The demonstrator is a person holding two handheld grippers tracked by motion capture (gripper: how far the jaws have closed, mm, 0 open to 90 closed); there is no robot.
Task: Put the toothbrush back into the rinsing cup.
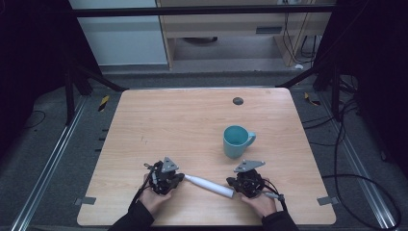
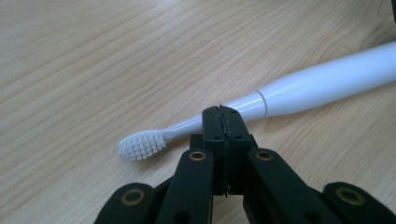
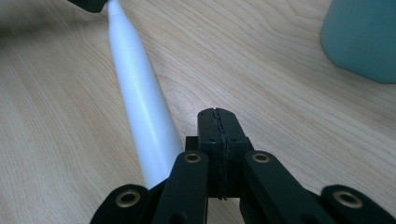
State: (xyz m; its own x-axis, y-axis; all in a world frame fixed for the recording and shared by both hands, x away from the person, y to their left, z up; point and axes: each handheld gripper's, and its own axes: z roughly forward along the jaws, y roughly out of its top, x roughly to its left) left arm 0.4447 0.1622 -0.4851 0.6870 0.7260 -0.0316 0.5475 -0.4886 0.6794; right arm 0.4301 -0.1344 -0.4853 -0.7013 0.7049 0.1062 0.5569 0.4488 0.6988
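1. My left hand (image 1: 153,198) enters at the near edge of the wooden table (image 1: 192,120), at about 7 o'clock from the table's centre, and holds the left gripper (image 1: 179,177).
2. In the left gripper view the left gripper (image 2: 221,110) has its two black jaws pressed flat together with nothing between them. Their tips lie in front of the toothbrush neck; whether they touch it, I cannot tell.
3. My right hand (image 1: 262,204) enters at about 5 o'clock and holds the right gripper (image 1: 232,183).
4. In the right gripper view the right gripper (image 3: 218,113) also has its jaws fully closed and empty. The handle passes just beside them, on their 9 o'clock side.
5. The white electric toothbrush (image 1: 209,185) lies flat on the table between the two grippers, near the front edge. In the high view it runs from the left gripper at 10 o'clock down to the right gripper at 4 o'clock.
6. In the left gripper view the toothbrush (image 2: 299,88) shows its white bristle head (image 2: 141,145) at 8 o'clock of the jaw tips, with the thick handle running off toward 2 o'clock.
7. In the right gripper view the toothbrush (image 3: 142,107) handle narrows toward 11 o'clock.
8. A teal mug (image 1: 236,141) stands upright beyond the right gripper, at about 12 o'clock from it and apart from it, with its handle pointing to 3 o'clock. The mug (image 3: 362,39) also appears at 2 o'clock in the right gripper view.
9. A small dark round spot (image 1: 237,101) marks the table near its far edge, at 12 o'clock from the mug.
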